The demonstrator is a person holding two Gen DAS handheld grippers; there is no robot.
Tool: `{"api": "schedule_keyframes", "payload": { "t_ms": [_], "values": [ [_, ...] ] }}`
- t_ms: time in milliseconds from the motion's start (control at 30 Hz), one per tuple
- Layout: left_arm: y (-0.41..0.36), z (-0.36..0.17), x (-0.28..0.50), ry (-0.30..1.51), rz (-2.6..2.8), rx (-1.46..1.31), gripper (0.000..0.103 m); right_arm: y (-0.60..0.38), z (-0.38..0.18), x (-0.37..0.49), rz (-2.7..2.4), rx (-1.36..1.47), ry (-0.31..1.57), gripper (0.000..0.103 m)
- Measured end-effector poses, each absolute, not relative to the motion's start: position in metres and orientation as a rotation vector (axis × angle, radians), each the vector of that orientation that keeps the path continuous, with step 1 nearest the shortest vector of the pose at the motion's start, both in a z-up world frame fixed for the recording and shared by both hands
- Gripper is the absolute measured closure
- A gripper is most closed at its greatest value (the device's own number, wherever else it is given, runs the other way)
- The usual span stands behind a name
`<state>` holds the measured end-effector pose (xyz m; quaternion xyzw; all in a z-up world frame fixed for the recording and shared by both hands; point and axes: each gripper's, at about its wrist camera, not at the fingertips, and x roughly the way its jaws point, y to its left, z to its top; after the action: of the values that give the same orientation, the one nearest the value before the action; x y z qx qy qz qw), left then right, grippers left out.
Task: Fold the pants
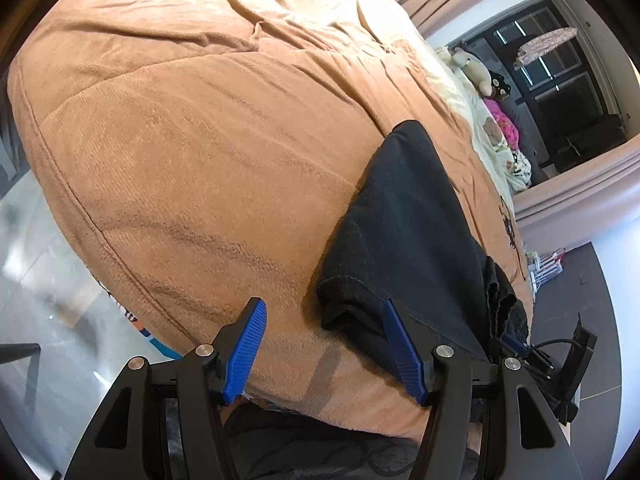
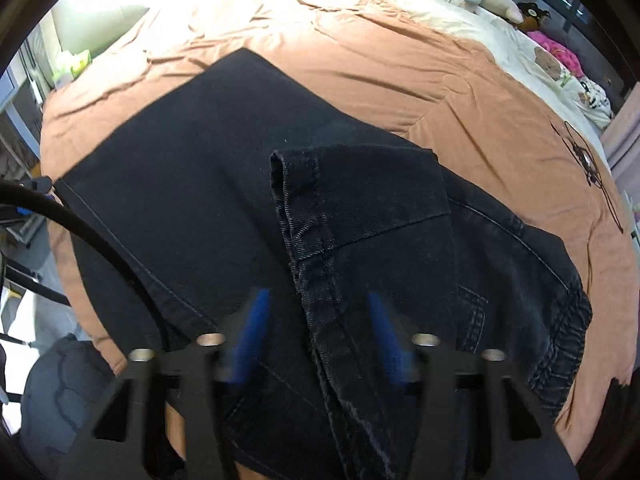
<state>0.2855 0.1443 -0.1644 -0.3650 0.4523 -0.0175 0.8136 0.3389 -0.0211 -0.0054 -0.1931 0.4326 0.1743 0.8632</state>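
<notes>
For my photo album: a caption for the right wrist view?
Right gripper poised over black pants partly folded on a brown bedspread.

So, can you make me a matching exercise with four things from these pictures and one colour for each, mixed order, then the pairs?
Things:
1. pants
2. blanket
3. pads of the left tool
4. plush toy

Colours:
A. blue
B. cream
C. black
D. orange-brown

Pairs: 1-C, 2-D, 3-A, 4-B
</notes>
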Motion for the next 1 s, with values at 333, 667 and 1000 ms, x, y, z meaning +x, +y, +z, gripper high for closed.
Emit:
{"api": "schedule_keyframes", "payload": {
  "t_ms": [333, 667, 1000],
  "values": [
    [0.131, -0.161, 0.293, 0.981, -0.039, -0.744, 0.040, -0.044, 0.015, 0.330, 0.386, -0.255, 0.834, 0.099],
    [0.120, -0.153, 0.300, 0.986, -0.036, -0.713, 0.040, -0.109, 0.037, 0.328, 0.367, -0.035, 0.766, 0.100],
    [0.100, -0.147, 0.309, 1.010, -0.022, -0.667, 0.040, -0.202, 0.019, 0.335, 0.301, 0.214, 0.766, 0.100]
  ]
}}
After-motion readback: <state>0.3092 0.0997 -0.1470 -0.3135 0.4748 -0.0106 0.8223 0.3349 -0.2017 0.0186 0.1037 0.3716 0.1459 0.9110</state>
